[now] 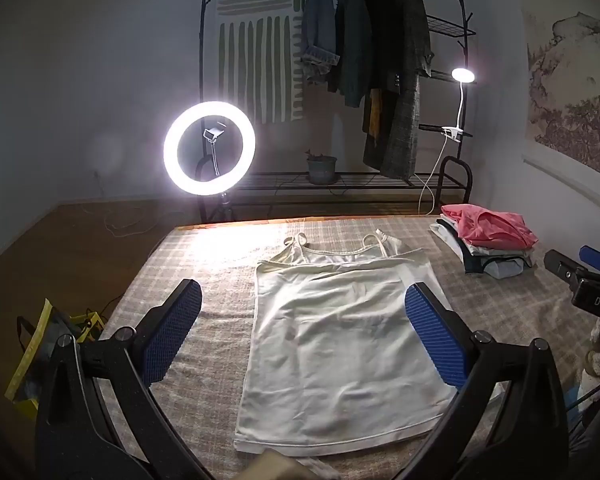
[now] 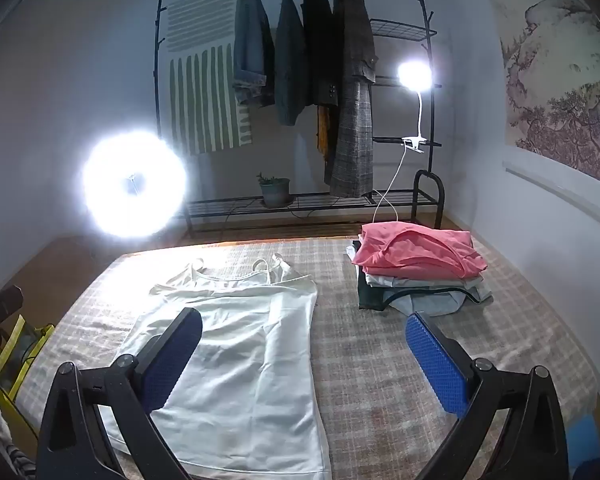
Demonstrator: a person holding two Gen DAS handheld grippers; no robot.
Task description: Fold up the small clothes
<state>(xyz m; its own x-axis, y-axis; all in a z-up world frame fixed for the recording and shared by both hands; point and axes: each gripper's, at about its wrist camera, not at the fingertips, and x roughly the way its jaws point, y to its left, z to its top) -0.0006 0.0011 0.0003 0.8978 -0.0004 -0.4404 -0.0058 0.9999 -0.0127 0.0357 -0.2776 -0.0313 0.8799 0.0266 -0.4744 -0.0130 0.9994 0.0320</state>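
Note:
A white camisole (image 1: 340, 340) lies spread flat on the plaid-covered table (image 1: 204, 264), straps toward the far edge. It also shows in the right wrist view (image 2: 236, 352). My left gripper (image 1: 304, 312) is open and empty, held above the camisole's body. My right gripper (image 2: 304, 344) is open and empty, above the camisole's right edge and the bare cloth beside it; it shows at the right edge of the left wrist view (image 1: 580, 276). A stack of folded clothes with a pink top (image 2: 416, 256) sits at the table's far right and also shows in the left wrist view (image 1: 488, 236).
A bright ring light (image 1: 209, 147) stands beyond the far left of the table. A clothes rack with hanging coats (image 1: 372, 68), a clip lamp (image 1: 463, 75) and a potted plant (image 1: 321, 168) stand against the back wall. A yellow bag (image 1: 40, 352) sits on the floor at the left.

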